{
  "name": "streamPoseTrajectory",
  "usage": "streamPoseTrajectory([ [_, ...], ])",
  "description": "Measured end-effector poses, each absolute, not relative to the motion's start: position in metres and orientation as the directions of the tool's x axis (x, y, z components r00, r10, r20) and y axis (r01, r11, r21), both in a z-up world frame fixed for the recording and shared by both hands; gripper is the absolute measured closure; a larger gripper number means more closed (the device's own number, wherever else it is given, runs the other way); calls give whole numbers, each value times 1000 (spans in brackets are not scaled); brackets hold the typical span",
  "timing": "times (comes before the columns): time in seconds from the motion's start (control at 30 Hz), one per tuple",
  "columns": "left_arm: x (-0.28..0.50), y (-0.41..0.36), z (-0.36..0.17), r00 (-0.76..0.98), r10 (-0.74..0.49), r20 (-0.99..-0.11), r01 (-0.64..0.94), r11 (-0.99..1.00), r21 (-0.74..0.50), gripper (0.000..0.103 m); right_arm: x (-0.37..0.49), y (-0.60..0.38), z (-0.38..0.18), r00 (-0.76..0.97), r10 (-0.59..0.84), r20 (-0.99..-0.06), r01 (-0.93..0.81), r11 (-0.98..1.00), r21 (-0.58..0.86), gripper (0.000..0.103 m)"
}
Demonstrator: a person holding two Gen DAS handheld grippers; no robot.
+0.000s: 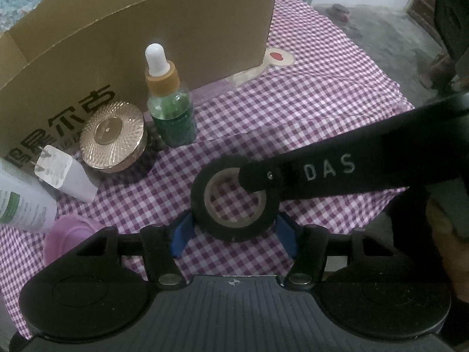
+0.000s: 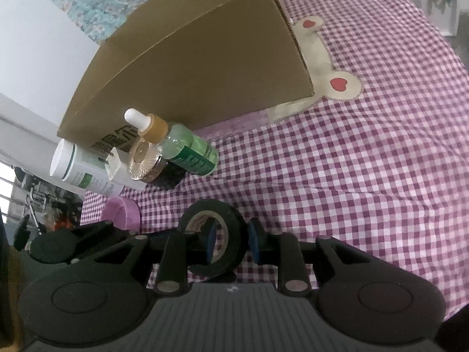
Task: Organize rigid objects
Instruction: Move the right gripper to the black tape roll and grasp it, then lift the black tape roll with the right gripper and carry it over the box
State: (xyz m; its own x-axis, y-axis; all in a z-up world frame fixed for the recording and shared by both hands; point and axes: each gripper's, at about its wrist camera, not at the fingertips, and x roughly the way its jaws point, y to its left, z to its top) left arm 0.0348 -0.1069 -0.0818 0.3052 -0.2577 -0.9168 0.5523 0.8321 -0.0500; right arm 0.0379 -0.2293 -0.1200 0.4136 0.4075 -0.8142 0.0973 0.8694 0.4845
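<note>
Purple-and-white gingham tablecloth (image 1: 322,102) under everything. Far left, at nine o'clock in the left wrist view: white bottle (image 1: 17,202) lying on its side, white charger plug (image 1: 58,173) just beside it. At eight o'clock, pink lidded container (image 1: 70,231), partly hidden behind the gripper body. Toward ten o'clock: gold-lidded jar (image 1: 112,138), then green dropper bottle (image 1: 170,108) standing upright, both just in front of the cardboard box (image 1: 176,29) at twelve. All five outside the box, and its inside hidden.

Centre, at six: black tape roll (image 1: 234,202), flanked by the left gripper (image 1: 234,228), blue pads (image 1: 180,234) seemingly touching the outer rim on both sides. From three o'clock, right gripper (image 2: 231,240), narrowly parted, one pad inside the core, the other outside, apparently pinching the roll's wall. Cannot tell whether lifted or resting on the cloth.

Judged early: tape in hand, nothing visibly packed, five pieces left.
</note>
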Motion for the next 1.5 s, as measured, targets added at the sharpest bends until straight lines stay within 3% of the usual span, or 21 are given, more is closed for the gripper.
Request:
streamPoseTrajectory([
  [0.9, 27, -105, -66, 345, -267, -900, 550, 834, -36, 43, 27, -226, -115, 434, 398, -808, 99, 870, 482, 77],
  [1.2, 13, -106, -27, 435, -297, -850, 553, 833, -8, 43, 12, -227, -79, 509, 368, -778, 82, 879, 469, 77],
  [1.5, 6, -92, 34, 553, -329, -765, 524, 852, 12, 43, 4, -221, -16, 631, 355, -690, -3, 890, 455, 77],
])
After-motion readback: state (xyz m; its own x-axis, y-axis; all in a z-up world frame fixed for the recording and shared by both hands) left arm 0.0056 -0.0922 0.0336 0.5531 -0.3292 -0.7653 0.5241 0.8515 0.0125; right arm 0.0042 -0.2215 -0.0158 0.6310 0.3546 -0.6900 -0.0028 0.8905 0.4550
